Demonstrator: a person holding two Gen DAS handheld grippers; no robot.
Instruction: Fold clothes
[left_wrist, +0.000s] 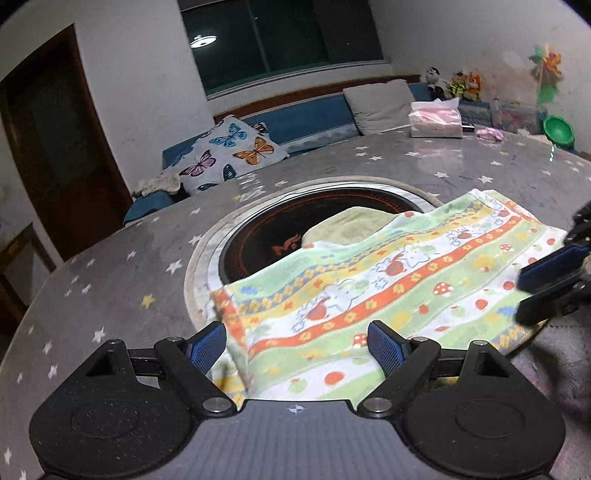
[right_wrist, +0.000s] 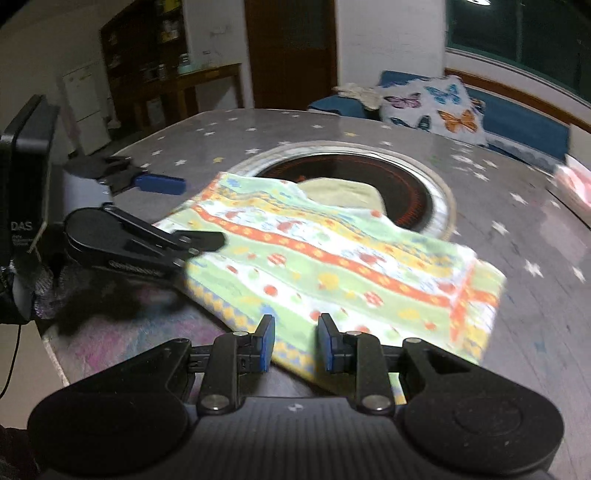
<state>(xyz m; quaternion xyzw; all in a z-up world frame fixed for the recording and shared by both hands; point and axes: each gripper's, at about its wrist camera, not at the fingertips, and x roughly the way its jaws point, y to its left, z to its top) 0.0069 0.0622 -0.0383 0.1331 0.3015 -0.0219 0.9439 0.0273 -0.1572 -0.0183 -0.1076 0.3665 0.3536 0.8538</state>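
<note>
Terry cloth striped green, orange and yellow fills the left wrist view: the towel (left_wrist: 376, 291) lies on the star-patterned desk (left_wrist: 110, 280), its far edge draped over the round black hotplate (left_wrist: 295, 221) sunk at 12 o'clock. The left tongs (left_wrist: 295, 349) stand wide apart, straddling the towel's near corner, gripping nothing. At 3 o'clock the right tongs (left_wrist: 543, 288) reach in over the towel's edge.

From the right wrist view, the same towel (right_wrist: 332, 266) spreads from centre toward 3 o'clock. The right tongs (right_wrist: 296, 341) are parted, blue pads either side of the near hem, not clamped. The left tongs (right_wrist: 173, 218) sit at 9 o'clock, apart.

Judging by this, the grasp before a fold is in hand; next, each pair must close on its edge, then lift evenly.
</note>
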